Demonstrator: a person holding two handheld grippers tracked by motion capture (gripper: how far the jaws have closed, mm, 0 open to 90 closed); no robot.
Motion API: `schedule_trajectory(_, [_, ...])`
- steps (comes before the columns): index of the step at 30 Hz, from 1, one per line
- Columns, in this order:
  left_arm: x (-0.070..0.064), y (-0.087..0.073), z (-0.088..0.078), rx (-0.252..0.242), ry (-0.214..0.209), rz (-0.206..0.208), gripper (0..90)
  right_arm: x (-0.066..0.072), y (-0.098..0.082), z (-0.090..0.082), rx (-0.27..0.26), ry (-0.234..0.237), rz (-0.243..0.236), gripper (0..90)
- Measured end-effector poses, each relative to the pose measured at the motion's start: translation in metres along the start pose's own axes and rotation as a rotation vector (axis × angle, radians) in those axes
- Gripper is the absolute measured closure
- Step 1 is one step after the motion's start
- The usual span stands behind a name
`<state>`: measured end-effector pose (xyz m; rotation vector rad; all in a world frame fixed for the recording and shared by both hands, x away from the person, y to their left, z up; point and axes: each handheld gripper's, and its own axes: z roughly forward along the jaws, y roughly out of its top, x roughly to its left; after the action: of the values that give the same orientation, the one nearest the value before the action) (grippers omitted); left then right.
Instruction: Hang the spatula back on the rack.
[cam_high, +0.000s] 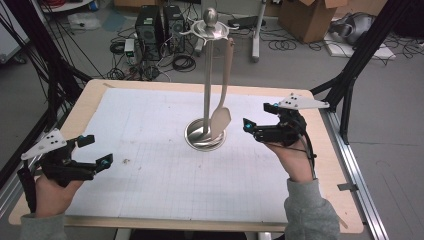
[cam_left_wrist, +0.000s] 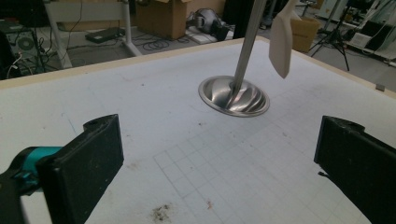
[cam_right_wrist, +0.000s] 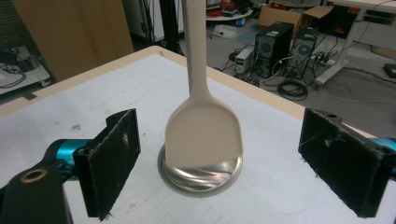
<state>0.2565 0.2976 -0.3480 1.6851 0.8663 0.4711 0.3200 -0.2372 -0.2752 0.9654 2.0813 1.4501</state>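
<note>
Spatula (cam_high: 221, 118) in pale beige hangs from the top of a steel utensil stand (cam_high: 205, 134) mid-tabletop (cam_high: 150, 165), its blade just above the stand's round base (handle hooked high up). Right gripper (cam_high: 256, 120) sits just beside the blade, jaws wide and holding nothing. Left gripper (cam_high: 97, 150), well apart near the tabletop's left edge, is likewise spread wide and empty.

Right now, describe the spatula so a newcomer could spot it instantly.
Start at the white gridded mat on the wooden table, where a shiny metal stand rises from a round base. The spatula hangs from a hook near the stand's top. It is the one cream, flat-bladed thing there, matte against the polished steel.
</note>
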Motion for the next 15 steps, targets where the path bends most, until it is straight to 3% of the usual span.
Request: schedule_trajectory(15, [0.0,0.004,0.006,-0.009,-0.014,0.004,1.7,-0.003,-0.029,-0.023,-0.024,-0.052,0.01,11.8])
